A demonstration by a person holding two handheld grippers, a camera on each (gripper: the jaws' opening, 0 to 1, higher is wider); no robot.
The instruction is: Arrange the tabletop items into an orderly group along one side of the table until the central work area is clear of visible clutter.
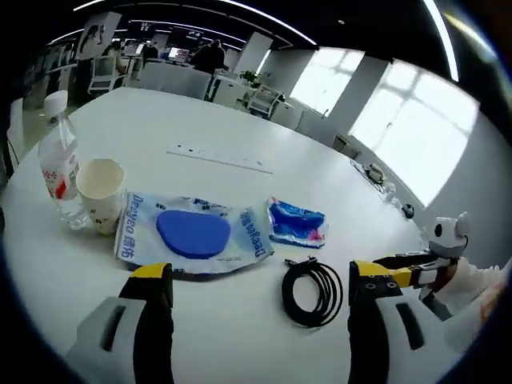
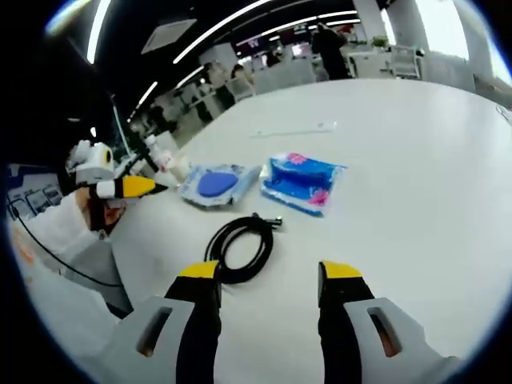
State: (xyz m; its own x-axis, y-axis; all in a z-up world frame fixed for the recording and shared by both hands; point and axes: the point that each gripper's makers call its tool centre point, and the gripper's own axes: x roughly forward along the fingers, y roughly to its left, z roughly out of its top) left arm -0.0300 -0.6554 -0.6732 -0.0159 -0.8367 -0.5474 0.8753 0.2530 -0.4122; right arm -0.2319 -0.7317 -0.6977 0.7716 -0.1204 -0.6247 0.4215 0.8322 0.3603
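Observation:
A black coiled cable (image 1: 312, 292) lies on the white table (image 1: 240, 120), just inside my left gripper's right jaw. My left gripper (image 1: 262, 276) is open and holds nothing. Beyond it lie a flat wipes pack with a blue lid (image 1: 192, 234) and a small blue packet (image 1: 296, 222). At the far left a paper cup (image 1: 100, 192) stands against a water bottle (image 1: 60, 160). In the right gripper view, my right gripper (image 2: 270, 276) is open and empty above the table, with the cable (image 2: 240, 248) just ahead of its left jaw. The blue packet (image 2: 302, 180) and wipes pack (image 2: 216, 184) lie farther on.
A long white strip (image 1: 220, 158) lies flat in the middle of the table. The right gripper's yellow tip (image 1: 400, 260) pokes in at the table's right edge, and the left gripper (image 2: 128, 188) enters the right gripper view from the left. Desks, chairs and people fill the room behind.

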